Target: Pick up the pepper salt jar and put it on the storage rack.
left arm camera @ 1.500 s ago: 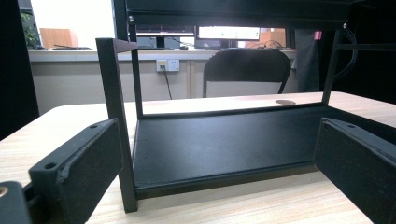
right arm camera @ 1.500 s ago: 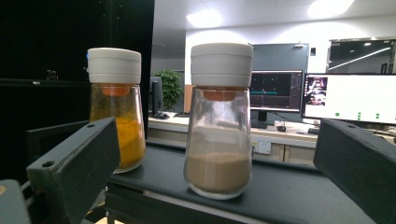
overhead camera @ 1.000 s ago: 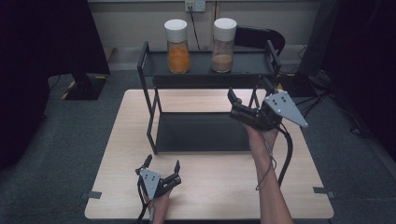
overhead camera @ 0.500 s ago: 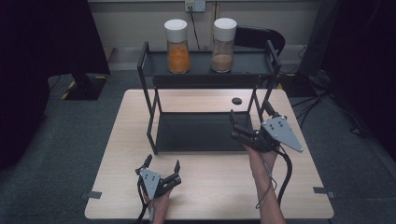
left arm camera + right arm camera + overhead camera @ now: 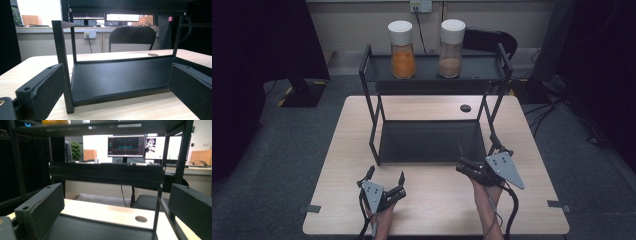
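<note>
A black two-tier rack (image 5: 372,107) stands on the wooden table (image 5: 347,150). Its top shelf carries two white-lidded jars, one with orange contents (image 5: 402,50) and one with brown contents (image 5: 451,48). My left gripper (image 5: 385,175) rests low near the table's front edge, open and empty. My right gripper (image 5: 475,145) hovers at the rack's front right corner, also open and empty. In the left gripper view the left gripper (image 5: 116,75) faces the rack's bare bottom shelf (image 5: 120,75). The right gripper (image 5: 116,192) looks in under the top shelf, with the orange jar's base (image 5: 55,121) above.
A round cable hole (image 5: 465,108) lies in the table behind the rack. A black chair (image 5: 492,40) stands beyond the far edge, below a wall socket (image 5: 421,6). Monitors (image 5: 126,146) glow on a far desk. Grey carpet surrounds the table.
My right gripper has come down and back toward the person, from beside the rack's right post to low over the table at the rack's front right. The left gripper has stayed put.
</note>
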`<control>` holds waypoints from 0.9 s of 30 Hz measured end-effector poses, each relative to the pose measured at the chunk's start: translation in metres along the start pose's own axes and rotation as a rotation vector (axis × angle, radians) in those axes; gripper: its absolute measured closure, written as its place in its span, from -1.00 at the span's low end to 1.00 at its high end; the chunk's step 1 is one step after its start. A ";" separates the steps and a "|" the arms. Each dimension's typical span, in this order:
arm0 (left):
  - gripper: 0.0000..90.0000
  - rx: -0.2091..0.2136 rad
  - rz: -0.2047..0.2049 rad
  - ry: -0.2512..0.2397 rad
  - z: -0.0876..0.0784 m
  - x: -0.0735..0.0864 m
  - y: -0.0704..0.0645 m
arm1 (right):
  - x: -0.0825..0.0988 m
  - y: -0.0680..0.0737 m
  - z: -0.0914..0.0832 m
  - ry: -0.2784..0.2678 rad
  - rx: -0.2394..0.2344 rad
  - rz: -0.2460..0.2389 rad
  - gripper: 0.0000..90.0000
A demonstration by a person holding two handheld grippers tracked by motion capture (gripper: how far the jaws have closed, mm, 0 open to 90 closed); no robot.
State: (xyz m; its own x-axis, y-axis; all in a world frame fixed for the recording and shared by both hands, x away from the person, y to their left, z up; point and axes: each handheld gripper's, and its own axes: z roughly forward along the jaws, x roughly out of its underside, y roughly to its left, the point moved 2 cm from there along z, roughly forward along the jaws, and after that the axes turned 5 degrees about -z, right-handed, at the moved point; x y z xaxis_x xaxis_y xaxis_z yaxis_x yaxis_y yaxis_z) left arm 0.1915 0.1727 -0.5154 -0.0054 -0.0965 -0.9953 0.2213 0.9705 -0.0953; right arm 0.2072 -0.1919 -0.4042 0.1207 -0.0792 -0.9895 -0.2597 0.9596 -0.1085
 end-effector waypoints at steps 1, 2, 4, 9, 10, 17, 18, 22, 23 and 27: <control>-0.99 0.000 0.000 0.000 0.000 0.000 0.000 | 0.003 0.000 -0.002 0.005 0.000 0.007 -1.00; -0.99 0.000 0.000 0.000 0.000 0.000 0.000 | 0.006 0.001 -0.003 0.005 0.003 0.009 -1.00; -0.99 0.000 0.000 0.000 0.000 0.000 0.000 | 0.011 0.002 -0.006 0.009 0.011 0.006 -1.00; -0.99 0.000 0.000 0.000 0.000 0.000 0.000 | 0.028 0.003 -0.014 0.012 0.025 0.008 -1.00; -0.99 0.000 0.000 0.000 0.000 0.000 0.000 | 0.031 0.003 -0.015 0.014 0.024 0.012 -1.00; -0.99 0.000 0.000 0.000 0.000 0.000 0.000 | 0.050 0.008 -0.018 0.069 0.045 0.015 -1.00; -0.99 0.000 0.000 -0.001 0.000 0.000 0.000 | 0.055 0.009 -0.018 0.083 0.050 0.007 -1.00; -0.99 0.000 0.000 -0.001 0.000 0.000 0.000 | 0.065 0.011 -0.020 0.104 0.060 0.009 -1.00; -0.99 0.000 0.000 -0.001 0.000 0.000 0.000 | 0.067 0.012 -0.021 0.105 0.066 0.009 -1.00; -0.99 0.000 0.000 -0.001 0.000 0.000 0.000 | 0.076 0.013 -0.024 0.106 0.083 0.007 -1.00</control>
State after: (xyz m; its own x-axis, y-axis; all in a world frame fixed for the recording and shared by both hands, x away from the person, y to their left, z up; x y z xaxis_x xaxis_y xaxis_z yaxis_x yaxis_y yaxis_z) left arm 0.1915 0.1727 -0.5155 -0.0049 -0.0969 -0.9953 0.2217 0.9704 -0.0956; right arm 0.1901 -0.1923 -0.4827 0.0164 -0.0966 -0.9952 -0.1795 0.9789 -0.0979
